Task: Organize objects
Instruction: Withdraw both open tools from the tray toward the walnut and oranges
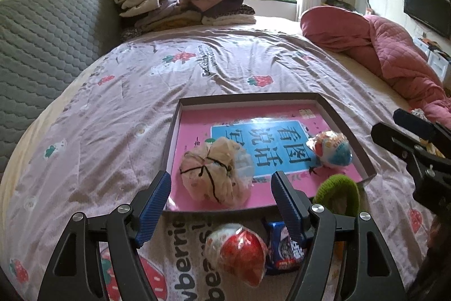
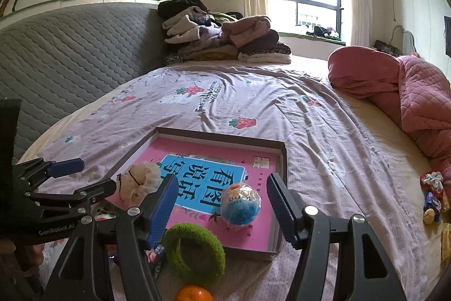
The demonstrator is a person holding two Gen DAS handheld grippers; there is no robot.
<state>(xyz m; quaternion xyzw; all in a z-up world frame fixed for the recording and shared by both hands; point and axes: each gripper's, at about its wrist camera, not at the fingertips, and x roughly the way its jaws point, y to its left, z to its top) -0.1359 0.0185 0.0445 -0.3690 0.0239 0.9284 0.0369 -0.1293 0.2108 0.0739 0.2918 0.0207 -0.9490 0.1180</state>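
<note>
A shallow brown tray (image 1: 346,120) (image 2: 283,160) with a pink book inside lies on the bed. In it sit a beige bagged bundle (image 1: 214,171) (image 2: 141,179) and a blue-and-white wrapped egg (image 1: 332,148) (image 2: 241,202). In front of the tray lie a red wrapped egg (image 1: 239,253), a blue snack packet (image 1: 282,250), a green knitted ring (image 1: 338,193) (image 2: 194,250) and an orange (image 2: 194,294). My left gripper (image 1: 222,202) (image 2: 90,177) is open and empty above the red egg. My right gripper (image 2: 220,205) (image 1: 394,123) is open and empty over the green ring and tray.
A grey quilted headboard (image 1: 42,47) runs along the left. Folded clothes (image 1: 183,4) are stacked at the far end. A pink quilt (image 1: 389,52) lies on the right. Small items (image 2: 432,199) sit by the right bed edge.
</note>
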